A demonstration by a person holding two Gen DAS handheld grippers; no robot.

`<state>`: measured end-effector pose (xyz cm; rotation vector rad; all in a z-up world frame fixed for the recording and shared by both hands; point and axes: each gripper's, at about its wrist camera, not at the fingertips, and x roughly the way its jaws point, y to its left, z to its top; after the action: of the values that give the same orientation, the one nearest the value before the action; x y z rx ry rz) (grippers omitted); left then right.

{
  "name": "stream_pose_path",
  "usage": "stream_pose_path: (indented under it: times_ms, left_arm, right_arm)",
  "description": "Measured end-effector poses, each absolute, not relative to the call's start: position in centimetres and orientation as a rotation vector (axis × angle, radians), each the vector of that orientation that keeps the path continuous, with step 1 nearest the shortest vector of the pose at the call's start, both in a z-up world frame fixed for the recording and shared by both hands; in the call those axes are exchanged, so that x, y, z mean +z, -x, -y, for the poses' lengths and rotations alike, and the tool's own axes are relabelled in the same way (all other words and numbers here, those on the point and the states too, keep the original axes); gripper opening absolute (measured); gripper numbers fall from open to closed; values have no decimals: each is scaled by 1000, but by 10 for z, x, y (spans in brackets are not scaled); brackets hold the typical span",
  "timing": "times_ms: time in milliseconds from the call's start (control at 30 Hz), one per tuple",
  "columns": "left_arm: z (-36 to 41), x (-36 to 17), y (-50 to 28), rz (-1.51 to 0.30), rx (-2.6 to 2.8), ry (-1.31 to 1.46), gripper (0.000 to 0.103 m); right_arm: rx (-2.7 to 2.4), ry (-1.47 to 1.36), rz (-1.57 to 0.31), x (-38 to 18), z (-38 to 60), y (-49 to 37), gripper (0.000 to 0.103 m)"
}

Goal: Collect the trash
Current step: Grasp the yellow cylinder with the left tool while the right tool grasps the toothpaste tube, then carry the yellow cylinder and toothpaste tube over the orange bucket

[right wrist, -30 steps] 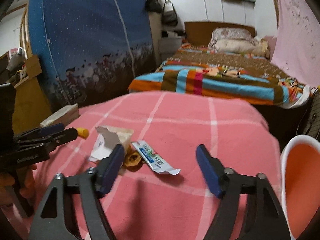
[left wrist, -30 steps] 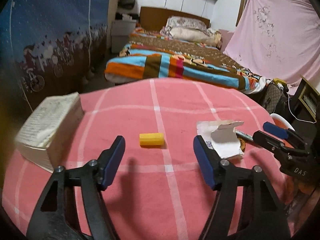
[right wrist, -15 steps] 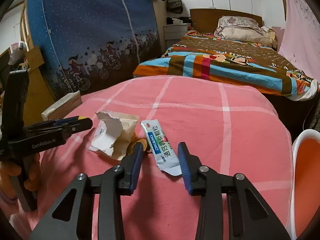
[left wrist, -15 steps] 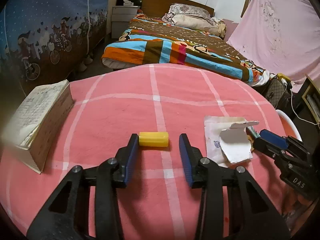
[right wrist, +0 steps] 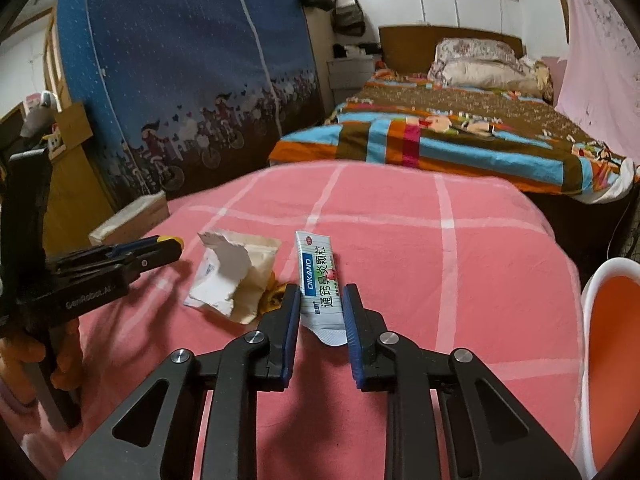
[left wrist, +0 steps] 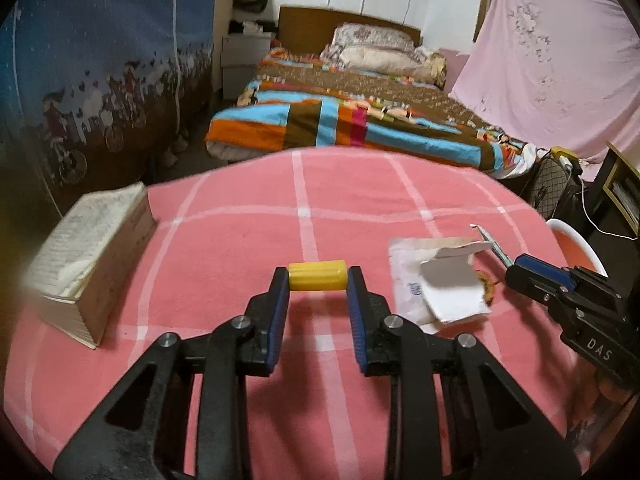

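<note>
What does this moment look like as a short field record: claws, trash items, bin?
left claw: shut on yellow cylinder, lifted or not unclear
right claw: shut on medicine sachet
torn paper packet: on the pink tablecloth, left of the sachet
orange peel scrap: beside the packet
bin: white rim, orange inside, at the table's right edge
book: far left, untouched

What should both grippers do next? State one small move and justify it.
Probably lift both straight up a little. The left gripper is shut on the yellow cylinder, and the right gripper pinches the sachet, whose far end still lies on the pink cloth. The orange bin waits on the right.
</note>
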<state>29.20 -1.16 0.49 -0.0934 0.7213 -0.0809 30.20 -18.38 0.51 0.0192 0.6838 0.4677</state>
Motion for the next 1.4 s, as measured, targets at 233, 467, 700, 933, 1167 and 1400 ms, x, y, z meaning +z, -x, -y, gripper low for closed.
stream_pose_path:
  times_ms: [233,467,700,933,1167,1400]
  left_arm:
    - [23,27,-262,-551,-94,66,10]
    - [38,45,-234,-388,-97,37,10]
    - [62,57,-217,-288,-123,-11,10]
    - [86,65,-207,-227,-151,-59,10]
    - [109,72,-207,-199,-215,-52,10]
    - [150,76,-207,-176,-313,-68,10]
  right_arm:
    - [448,-27,-528,21,192,-279,20]
    - [417,-34,-343,38,203,-252,20]
    - [376,-71,-168,53,219,-227,20]
    - [330,-99,-53,62,238,-208,20]
    - [265,-90,-23,65,260,-199,20]
    - [155,-99,-28,63,292,-194,20]
